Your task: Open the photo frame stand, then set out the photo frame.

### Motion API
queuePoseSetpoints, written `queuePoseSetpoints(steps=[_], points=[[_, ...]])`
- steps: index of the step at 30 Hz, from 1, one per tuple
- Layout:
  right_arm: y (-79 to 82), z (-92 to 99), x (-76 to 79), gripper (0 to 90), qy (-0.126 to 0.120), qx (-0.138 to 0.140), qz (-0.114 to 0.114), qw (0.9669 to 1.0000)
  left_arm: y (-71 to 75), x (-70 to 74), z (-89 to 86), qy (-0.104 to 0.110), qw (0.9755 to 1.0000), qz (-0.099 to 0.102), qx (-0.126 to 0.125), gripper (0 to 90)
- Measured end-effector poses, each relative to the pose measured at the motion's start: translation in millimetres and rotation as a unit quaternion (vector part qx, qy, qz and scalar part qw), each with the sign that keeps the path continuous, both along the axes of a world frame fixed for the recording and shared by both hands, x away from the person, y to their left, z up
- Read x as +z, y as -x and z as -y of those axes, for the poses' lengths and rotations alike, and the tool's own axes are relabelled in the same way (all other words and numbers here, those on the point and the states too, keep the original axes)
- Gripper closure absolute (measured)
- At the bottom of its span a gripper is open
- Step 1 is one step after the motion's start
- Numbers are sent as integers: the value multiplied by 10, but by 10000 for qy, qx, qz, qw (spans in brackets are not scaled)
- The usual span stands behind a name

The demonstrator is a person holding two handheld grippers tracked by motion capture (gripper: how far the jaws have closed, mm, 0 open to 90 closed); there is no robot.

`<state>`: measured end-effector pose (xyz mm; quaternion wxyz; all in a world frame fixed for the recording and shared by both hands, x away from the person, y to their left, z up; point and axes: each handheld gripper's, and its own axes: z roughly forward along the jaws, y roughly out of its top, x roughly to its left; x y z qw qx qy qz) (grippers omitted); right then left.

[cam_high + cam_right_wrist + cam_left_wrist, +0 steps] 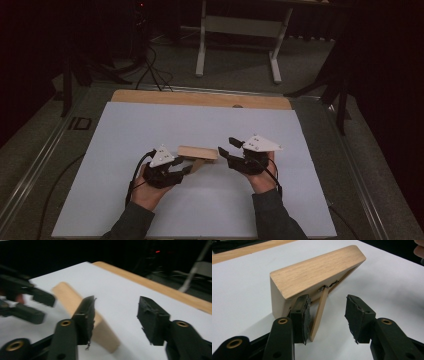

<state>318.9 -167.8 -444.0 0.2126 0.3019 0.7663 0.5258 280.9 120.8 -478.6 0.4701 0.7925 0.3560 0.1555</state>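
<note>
Step in hand, as I read it: setting a wooden picture frame point(198, 152) upright on its fold-out back stand point(319, 315); frame stands mid-counter on the white sheet point(150, 130), between the two grippers, tilted back on the strut; strut is hinged out from the back panel and its foot rests on the sheet.

Left gripper point(186, 170) sits just behind the frame; jaws spread, nothing pinched; the strut lies in the gap between them, hard against one pad point(302, 315), the other pad well off it; can't tell if that pad actually touches the strut.

Right gripper point(226, 145) is at the frame's far end, just beside it; jaws apart, nothing between them; frame's edge passes behind one jaw in the right gripper view; that view is blurred, so contact can't be called.

Judgement: frame looks self-supporting, so the job is near done; next move calls for backing both sets of jaws straight out without clipping strut or frame edge; strut is thin and hinged, a sideways nudge could fold it and drop the frame.

Around: sheet covers most of the wooden counter point(200, 98), bare strip at the far edge; white-legged desk point(240, 30) and cables point(150, 70) on the floor beyond, well apart; nothing else on the sheet; the one obstruction is the strut sitting inside the left gap.
</note>
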Motion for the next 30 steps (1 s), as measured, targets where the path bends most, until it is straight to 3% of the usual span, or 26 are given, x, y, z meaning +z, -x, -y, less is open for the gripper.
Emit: queuePoseSetpoints(steps=[2, 7, 13, 19, 30], points=[[-23, 36, -23, 548, -23, -203, 29, 9998, -11, -9, -7, -21, 10000, -26, 1, 539], [-118, 128, -105, 649, -126, -615, -217, 9978, -27, -18, -21, -22, 10000, -62, 20, 549], [-231, 107, -261, 715, -9, -544, -498, 9973, -33, -27, -17, -58, 9999, -105, 24, 581], [-280, 48, -315, 890, -7, -513, -636, 9967, -44, -51, -10, -197, 9996, -140, 165, 641], [-307, -49, -384, 900, -279, -357, -1014, 9938, -90, -67, -59, -192, 9989, -153, 394, 781]])
